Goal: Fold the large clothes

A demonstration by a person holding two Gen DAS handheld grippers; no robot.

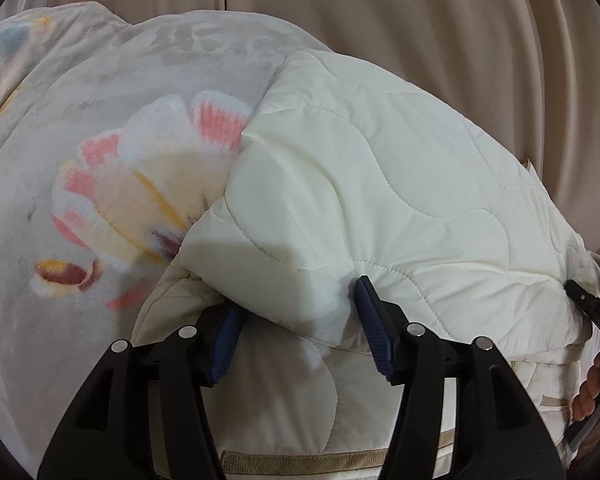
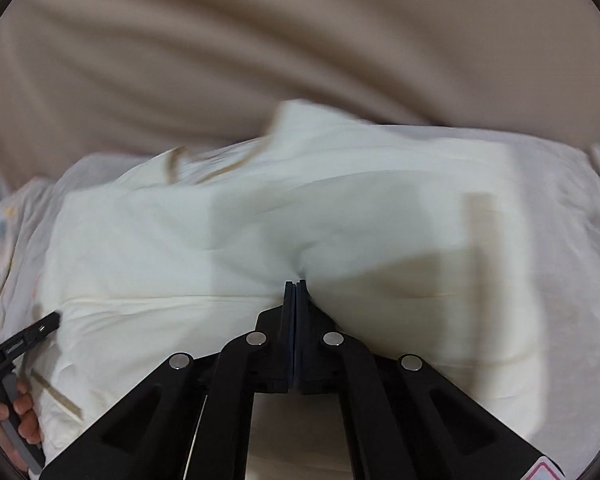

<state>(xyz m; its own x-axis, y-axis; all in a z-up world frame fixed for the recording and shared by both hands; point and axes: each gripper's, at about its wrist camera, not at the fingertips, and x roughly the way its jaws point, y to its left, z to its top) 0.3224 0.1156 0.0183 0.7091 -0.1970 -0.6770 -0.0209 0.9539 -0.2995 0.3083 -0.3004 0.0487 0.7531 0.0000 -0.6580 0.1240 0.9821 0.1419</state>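
Left gripper [image 1: 300, 312]: jaws apart around quilted jacket [image 1: 360, 184] fold.
Right gripper [image 2: 296, 292]: clamped on fabric.
Advice: lift both ends level.

Both wrist views close over quilt [image 1: 380, 184]

A pale floral blanket [image 1: 100, 152] covers the supporting surface, with the cream quilted garment [image 1: 360, 184] lying on it toward three o'clock.

Soft, dim indoor light; right-wrist view motion-blurred, fisheye edges bowed and dark.
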